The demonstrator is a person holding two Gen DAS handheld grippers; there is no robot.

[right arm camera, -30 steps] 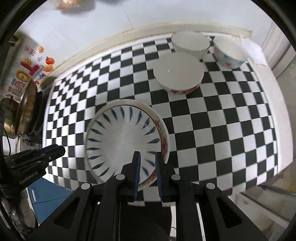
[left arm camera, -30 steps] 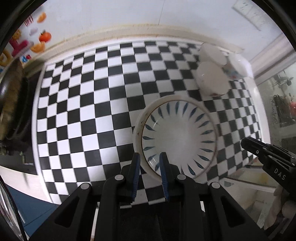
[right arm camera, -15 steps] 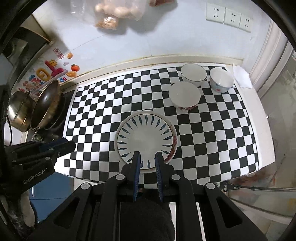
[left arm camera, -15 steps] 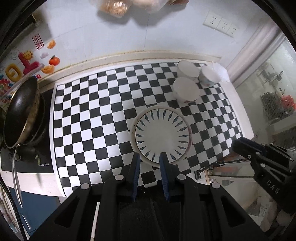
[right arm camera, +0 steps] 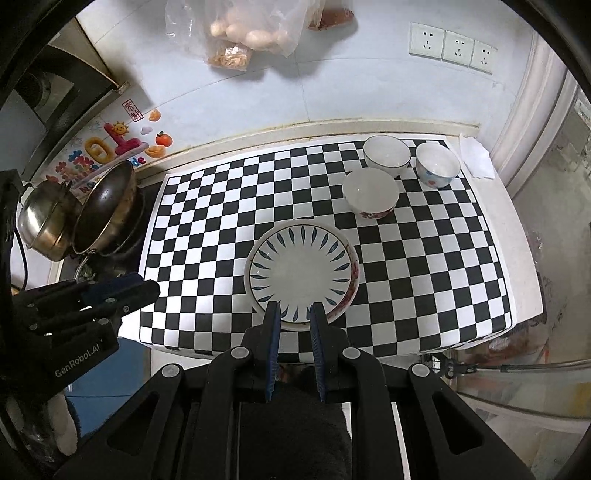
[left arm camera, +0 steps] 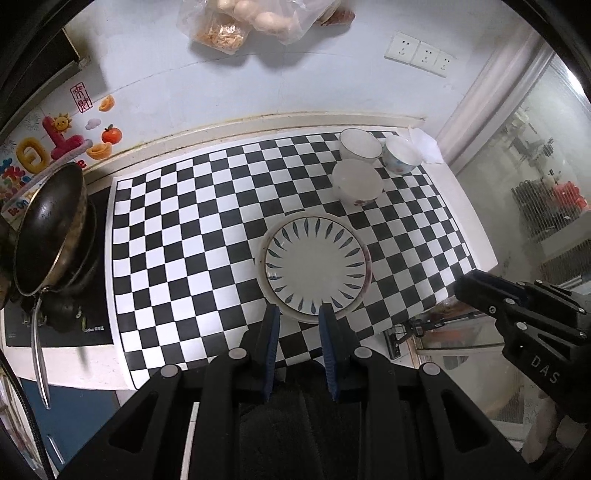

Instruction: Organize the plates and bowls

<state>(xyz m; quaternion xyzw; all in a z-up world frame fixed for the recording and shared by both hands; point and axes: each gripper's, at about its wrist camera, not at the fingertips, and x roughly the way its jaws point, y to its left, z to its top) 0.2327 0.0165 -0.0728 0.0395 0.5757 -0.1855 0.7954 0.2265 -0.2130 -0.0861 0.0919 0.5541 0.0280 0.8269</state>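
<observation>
On the far left, a dark frying pan (right arm camera: 105,212) leans on a black stove top (left arm camera: 55,325), and a shiny metal pot (right arm camera: 46,219) sits beside it. Bright stickers (right arm camera: 110,146) of fruit and a sun are stuck on the pale wall (right arm camera: 332,88) behind them.

Next comes the counter. A black and white checkered mat (right arm camera: 207,229) covers most of it. The white counter edge (right arm camera: 521,236) shows at the right side.

The left gripper (left arm camera: 299,325) is up in the air over the near edge of the mat. Its blue jaws are opening a little, and nothing is between them.

In the middle of the mat lies a stack of plates (right arm camera: 301,271). The top plate is white with blue leaf marks in a ring. A plate with a red pattern peeks out under it.

The right gripper (right arm camera: 293,317) is also in the air, over the near rim of the plates. Its jaws are nearly closed with only a thin gap, and they hold nothing.

Farther right, at the back of the mat, stand three bowls (right arm camera: 371,194), close together and right way up. A crumpled white tissue (right arm camera: 476,158) lies past them in the corner.

High on the wall hang clear bags of food (right arm camera: 247,33), and to their right are three white sockets (right arm camera: 454,46). A glass door (left arm camera: 546,192) is at the far right.
</observation>
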